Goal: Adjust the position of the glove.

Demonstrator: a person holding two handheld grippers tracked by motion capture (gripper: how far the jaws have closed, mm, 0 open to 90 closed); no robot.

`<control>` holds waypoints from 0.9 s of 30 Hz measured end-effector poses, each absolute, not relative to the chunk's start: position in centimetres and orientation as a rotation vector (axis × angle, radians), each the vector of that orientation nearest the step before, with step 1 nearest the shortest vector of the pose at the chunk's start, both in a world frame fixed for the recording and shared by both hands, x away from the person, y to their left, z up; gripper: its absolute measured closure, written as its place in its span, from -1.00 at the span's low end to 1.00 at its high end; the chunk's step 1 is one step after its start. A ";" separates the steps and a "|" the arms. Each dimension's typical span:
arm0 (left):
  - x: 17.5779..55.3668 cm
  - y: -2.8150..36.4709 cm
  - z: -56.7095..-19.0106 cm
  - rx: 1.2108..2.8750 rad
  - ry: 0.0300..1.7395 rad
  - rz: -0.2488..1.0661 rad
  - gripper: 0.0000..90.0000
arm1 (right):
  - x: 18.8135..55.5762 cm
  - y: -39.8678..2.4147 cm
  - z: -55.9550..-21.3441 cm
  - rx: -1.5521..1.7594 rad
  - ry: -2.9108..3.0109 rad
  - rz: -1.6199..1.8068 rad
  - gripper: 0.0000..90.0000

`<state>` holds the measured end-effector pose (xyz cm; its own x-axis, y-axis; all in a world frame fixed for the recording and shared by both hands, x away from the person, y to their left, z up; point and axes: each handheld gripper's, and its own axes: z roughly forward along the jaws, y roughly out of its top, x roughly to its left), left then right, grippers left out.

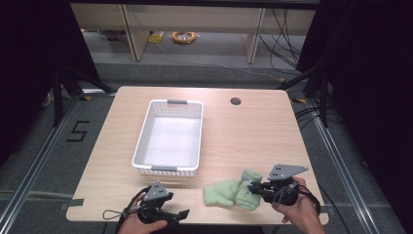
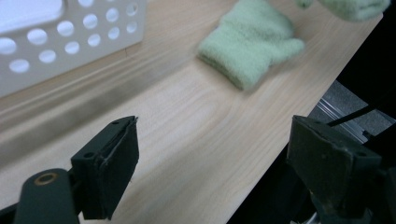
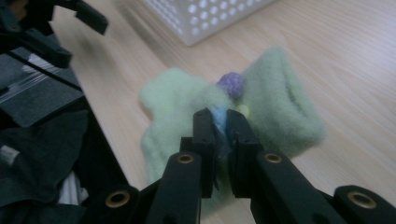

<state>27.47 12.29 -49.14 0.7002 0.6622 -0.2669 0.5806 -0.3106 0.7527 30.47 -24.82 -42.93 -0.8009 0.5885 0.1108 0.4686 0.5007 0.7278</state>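
Pale mint-green fuzzy socks [image 1: 230, 193], one with a purple pompom [image 3: 231, 85] plus small light-blue and yellow bits beside it. White basket [image 1: 142, 130] with a round-hole pattern on its walls and grey handles; light wood-grain surface [image 1: 253, 136]. Both grippers black, grey plate on top: left gripper [image 1: 181, 215], right gripper [image 1: 253, 186].

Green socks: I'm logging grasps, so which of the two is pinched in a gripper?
The right-hand sock, with the purple pompom: the right gripper is shut on it. The left sock lies free on the table.
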 end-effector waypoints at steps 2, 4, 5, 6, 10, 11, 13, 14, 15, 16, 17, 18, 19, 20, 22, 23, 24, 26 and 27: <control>27.5 12.1 -48.9 1.979 0.962 0.118 -0.64 | 30.5 -23.8 -42.8 0.886 2.619 1.199 0.87; 27.7 11.9 -48.6 1.984 0.955 0.110 -0.64 | 30.8 -22.8 -42.6 0.818 2.654 1.206 0.87; 27.8 11.8 -48.4 1.992 0.949 0.109 -0.64 | 30.9 -22.3 -42.6 0.806 2.676 1.213 0.87; 28.0 11.7 -48.3 1.989 0.941 0.110 -0.64 | 30.9 -21.8 -42.5 0.806 2.690 1.216 0.87; 28.5 11.0 -47.8 1.994 0.918 0.126 -0.64 | 32.0 -20.0 -43.0 0.704 2.771 1.196 0.86; 28.7 10.9 -47.7 1.993 0.913 0.125 -0.64 | 32.3 -19.5 -43.3 0.685 2.786 1.181 0.86; 29.1 10.6 -47.6 1.990 0.915 0.137 -0.62 | 33.0 -18.7 -43.9 0.671 2.821 1.140 0.86; 29.4 10.5 -47.5 1.995 0.914 0.129 -0.62 | 33.3 -18.4 -44.2 0.667 2.842 1.128 0.86; 29.5 10.3 -47.5 1.991 0.912 0.136 -0.62 | 33.7 -18.0 -44.6 0.646 2.857 1.113 0.86; 29.7 10.1 -47.5 1.996 0.908 0.136 -0.61 | 33.9 -17.8 -44.8 0.648 2.867 1.115 0.86; 29.8 10.1 -47.4 2.001 0.901 0.130 -0.61 | 34.1 -17.5 -45.1 0.633 2.889 1.105 0.86; 30.0 9.8 -47.4 1.997 0.897 0.126 -0.60 | 34.3 -17.4 -45.2 0.628 2.901 1.089 0.85; 30.1 9.6 -47.3 2.003 0.891 0.134 -0.57 | 34.4 -17.1 -45.5 0.612 2.912 1.076 0.84; 30.2 9.3 -47.3 2.006 0.883 0.134 -0.55 | 34.6 -16.9 -45.8 0.608 2.924 1.067 0.83; 30.4 8.9 -47.2 2.016 0.873 0.142 -0.54 | 34.9 -16.7 -46.4 0.584 2.936 1.046 0.77; 30.6 8.5 -47.3 1.997 0.875 0.134 -0.53 | 34.9 -16.6 -46.7 0.568 2.927 1.024 0.72; 30.7 8.4 -47.2 2.023 0.858 0.132 -0.52 | 35.0 -16.6 -47.0 0.551 2.915 1.003 0.67; 30.8 7.7 -47.3 2.007 0.873 0.120 -0.50 | 34.9 -16.7 -47.0 0.546 2.891 1.017 0.50; 31.0 7.8 -47.2 2.047 0.850 0.125 -0.50 | 34.7 -16.8 -46.8 0.603 2.868 1.030 0.48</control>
